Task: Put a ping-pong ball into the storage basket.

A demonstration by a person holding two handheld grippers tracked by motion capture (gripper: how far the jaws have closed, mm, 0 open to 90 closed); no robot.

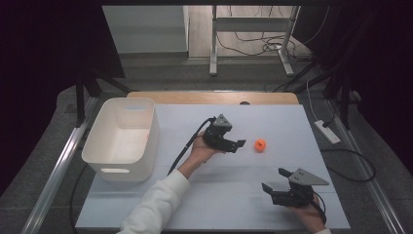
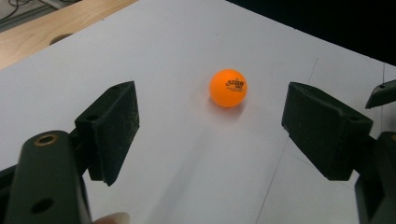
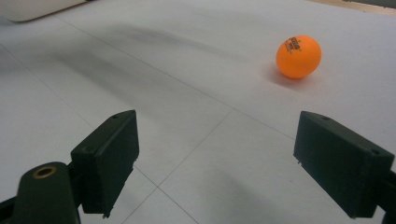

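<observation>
Orange ball [image 1: 260, 145] alone on bare white counter [image 1: 234, 204] right of centre – just right of the left tongs [image 1: 237, 144], jaws apart; right tongs [image 1: 275, 180] near, also apart – white bin [image 1: 122, 139] far left.

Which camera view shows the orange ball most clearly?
The left gripper view: the orange ball sits near the centre ahead of the open left gripper, its black print facing the camera. The right gripper view shows it off to the upper right. The high view shows it as a small dot.
</observation>
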